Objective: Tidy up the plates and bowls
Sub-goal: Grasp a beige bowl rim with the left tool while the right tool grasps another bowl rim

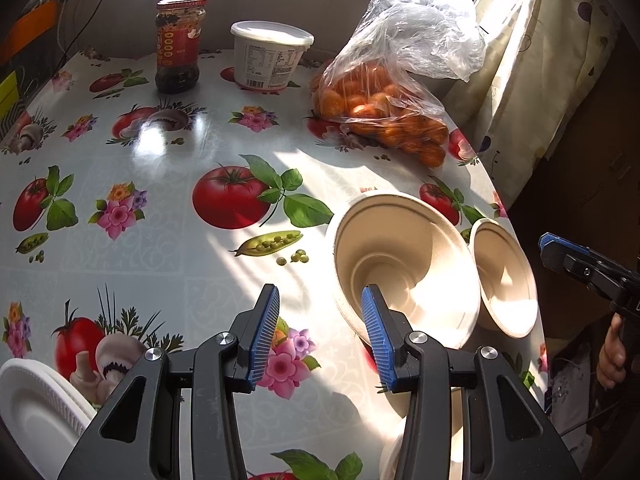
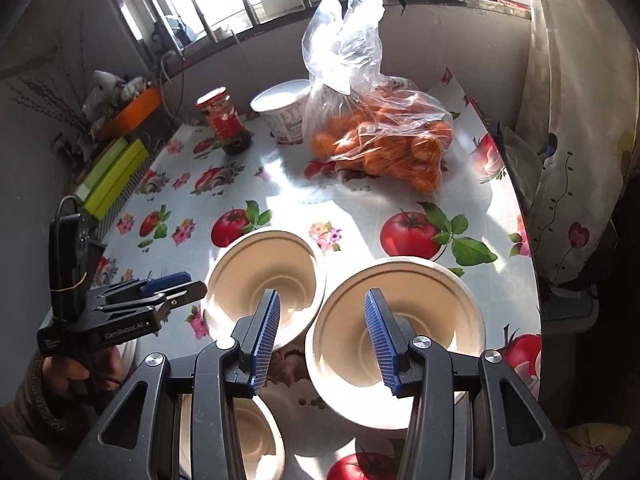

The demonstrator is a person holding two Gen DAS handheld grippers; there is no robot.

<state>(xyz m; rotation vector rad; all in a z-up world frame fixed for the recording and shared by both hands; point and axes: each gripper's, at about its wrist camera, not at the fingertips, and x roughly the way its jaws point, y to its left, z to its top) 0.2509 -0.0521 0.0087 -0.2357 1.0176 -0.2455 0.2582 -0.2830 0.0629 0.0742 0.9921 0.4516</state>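
Note:
Two beige paper bowls stand side by side near the table's right edge: a left bowl (image 1: pixel 404 264) (image 2: pixel 266 276) and a right bowl (image 1: pixel 506 280) (image 2: pixel 400 320). A third beige bowl (image 2: pixel 232 440) lies close under my right gripper. White plates (image 1: pixel 36 408) are stacked at the lower left of the left wrist view. My left gripper (image 1: pixel 320 336) (image 2: pixel 192 285) is open over the tablecloth, just left of the left bowl, holding nothing. My right gripper (image 2: pixel 323 336) (image 1: pixel 554 252) is open, and the right bowl's near rim shows between its fingers, unpressed.
At the back stand a red-lidded sauce jar (image 1: pixel 178 46), a white tub (image 1: pixel 272 54) and a clear bag of oranges (image 1: pixel 380 108). Green boxes (image 2: pixel 112 176) lie at the far left. The table edge (image 2: pixel 534 280) and a curtain (image 2: pixel 568 152) are at the right.

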